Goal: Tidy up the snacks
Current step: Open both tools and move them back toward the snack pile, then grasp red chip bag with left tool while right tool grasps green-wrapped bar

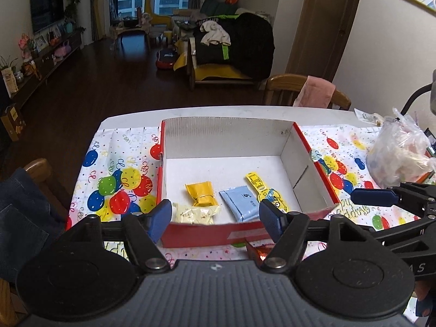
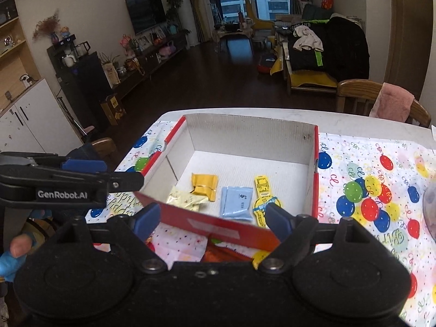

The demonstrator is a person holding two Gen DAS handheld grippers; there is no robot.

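A red cardboard box (image 1: pixel 169 141) with a white inside stands on the table; it also shows in the right wrist view (image 2: pixel 315 169). In it lie a gold packet (image 1: pixel 202 193), a pale yellow packet (image 1: pixel 194 212), a light blue packet (image 1: pixel 239 201) and a yellow strip snack (image 1: pixel 265 190). A red-orange packet (image 1: pixel 257 250) lies on the cloth in front of the box, below both grippers. My left gripper (image 1: pixel 215 219) is open and empty at the box's near wall. My right gripper (image 2: pixel 212 219) is open and empty at the same wall.
A balloon-print cloth (image 1: pixel 114 179) covers the table. A clear plastic bag (image 1: pixel 397 155) of items sits at the right. Wooden chairs stand at the far right (image 1: pixel 288 87) and near left (image 1: pixel 38 169). The table's far edge (image 1: pixel 218 110) drops to the dark floor.
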